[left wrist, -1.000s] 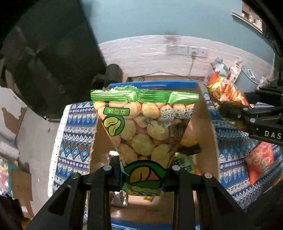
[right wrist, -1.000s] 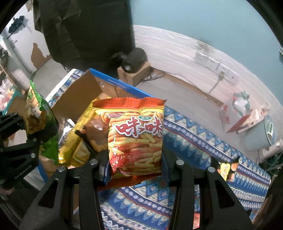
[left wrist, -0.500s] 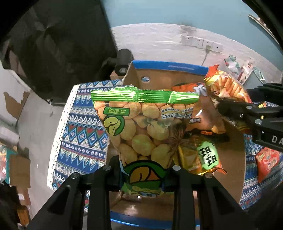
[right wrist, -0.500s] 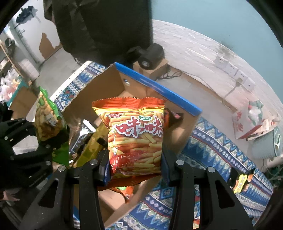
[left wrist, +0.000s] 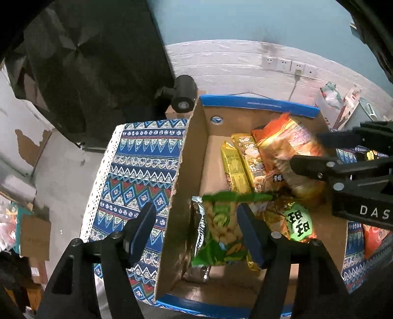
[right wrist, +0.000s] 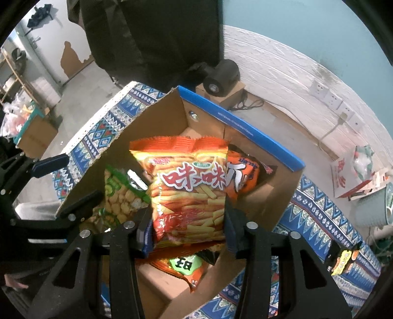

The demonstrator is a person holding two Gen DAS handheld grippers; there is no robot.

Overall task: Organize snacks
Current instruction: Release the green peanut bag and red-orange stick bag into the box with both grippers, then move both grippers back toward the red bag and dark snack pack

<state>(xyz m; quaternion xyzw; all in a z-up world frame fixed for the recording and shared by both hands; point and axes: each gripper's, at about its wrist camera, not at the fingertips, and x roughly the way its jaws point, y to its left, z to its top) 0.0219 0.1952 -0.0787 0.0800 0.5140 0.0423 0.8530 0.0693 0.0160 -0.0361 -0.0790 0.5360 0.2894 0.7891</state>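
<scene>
While both hand-held grippers are opening over the cardboard box (left wrist: 194,157), the left hand-held gripper (left wrist: 196,225) is spread, the green peanut bag (left wrist: 221,228) dropping loose; the right hand-held gripper (right wrist: 188,223) is loosening around the orange chip bag (right wrist: 189,186).

A blue patterned cloth (left wrist: 142,169) with a white lace edge covers the desk. On the floor at the far side, a black cylindrical device (left wrist: 183,97) sits on a small cardboard box (right wrist: 229,94) beside a dark hanging cover (left wrist: 93,68). White wall sockets (left wrist: 285,65) line the pale lower wall, with one cable (left wrist: 294,81) plugged in, and teal paint (left wrist: 245,19) above.
</scene>
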